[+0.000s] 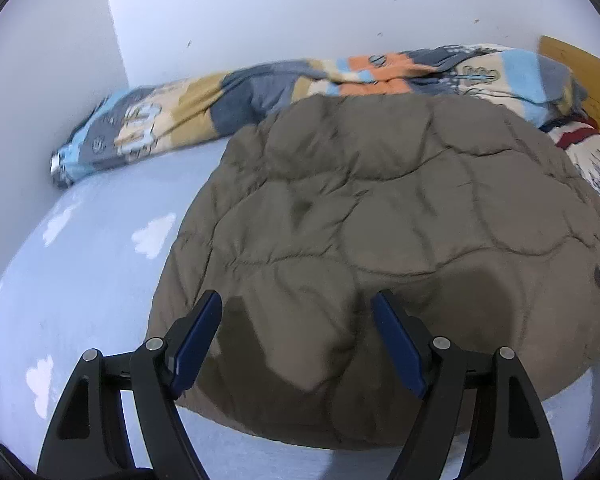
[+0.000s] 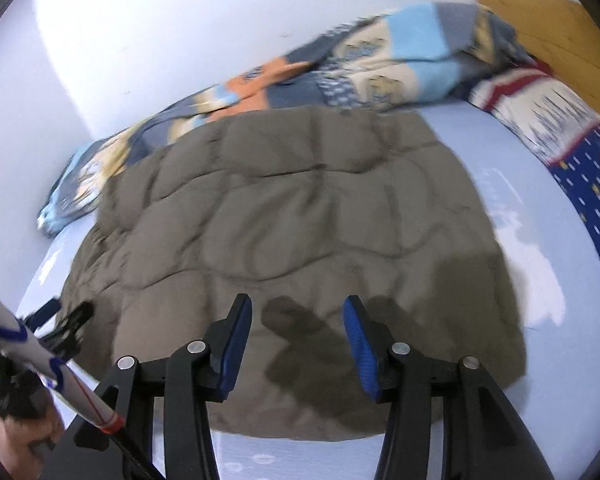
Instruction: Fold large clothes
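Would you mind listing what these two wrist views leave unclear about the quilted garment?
- Brown quilted garment: sleeves, collar and front unseen in both views; only one padded face shows.
- Its near edge, right wrist view: partly behind the right gripper.
- Patterned blanket: motion-blurred.

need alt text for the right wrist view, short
A brown quilted jacket lies spread on a pale blue bed sheet, with the right gripper poised over its near edge, jaws open and empty. A patterned blanket is bunched along the white wall behind, and the left gripper shows at the left edge.
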The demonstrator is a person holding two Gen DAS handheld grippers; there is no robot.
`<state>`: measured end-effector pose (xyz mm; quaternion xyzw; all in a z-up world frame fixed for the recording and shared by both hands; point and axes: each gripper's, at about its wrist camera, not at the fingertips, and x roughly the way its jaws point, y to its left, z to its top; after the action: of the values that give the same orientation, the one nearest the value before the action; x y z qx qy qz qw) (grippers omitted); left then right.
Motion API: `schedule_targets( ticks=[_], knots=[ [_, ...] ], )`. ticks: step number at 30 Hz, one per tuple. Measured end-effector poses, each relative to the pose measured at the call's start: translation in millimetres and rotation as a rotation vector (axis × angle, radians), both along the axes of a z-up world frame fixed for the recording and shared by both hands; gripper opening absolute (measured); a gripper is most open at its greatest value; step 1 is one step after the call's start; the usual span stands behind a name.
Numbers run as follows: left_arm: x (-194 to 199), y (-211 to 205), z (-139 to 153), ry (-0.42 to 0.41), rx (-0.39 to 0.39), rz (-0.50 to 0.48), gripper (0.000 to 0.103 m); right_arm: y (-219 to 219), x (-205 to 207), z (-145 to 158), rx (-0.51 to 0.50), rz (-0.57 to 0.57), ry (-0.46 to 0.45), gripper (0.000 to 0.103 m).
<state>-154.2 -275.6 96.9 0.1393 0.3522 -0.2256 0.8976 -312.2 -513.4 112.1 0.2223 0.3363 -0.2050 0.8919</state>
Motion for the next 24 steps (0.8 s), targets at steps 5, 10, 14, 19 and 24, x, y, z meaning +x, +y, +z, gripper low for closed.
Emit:
schedule_targets(
  ticks=[5, 10, 14, 19, 24],
  knots=[
    [4.2, -3.2, -12.5, 0.056, 0.027, -0.006, 0.078, 12.8, 16.1, -28.1, 0.023, 0.055, 0.097, 0.055],
    [6.3, 6.8, 2.3, 0.039, -0.017, 0.034, 0.078, 5.4, 9.7, -17.1, 0.067, 0.031, 0.064, 0.055],
    [8.7, 14.6, 8.7, 0.021, -0.021, 0.072, 0.078, -2.7, -0.8, -5.6, 0.078, -0.015, 0.013, 0.055],
    [25.2, 22.2, -9.3, 0.115, -0.005, 0.123, 0.079, -4.6, 1.3, -9.0, 0.083, -0.029, 0.037, 0.055],
    [20.7, 15.4, -11.7, 0.096, 0.047, 0.089, 0.082, -8.3, 3.8, -32.2, 0.162, -0.03, 0.098, 0.065]
  ],
)
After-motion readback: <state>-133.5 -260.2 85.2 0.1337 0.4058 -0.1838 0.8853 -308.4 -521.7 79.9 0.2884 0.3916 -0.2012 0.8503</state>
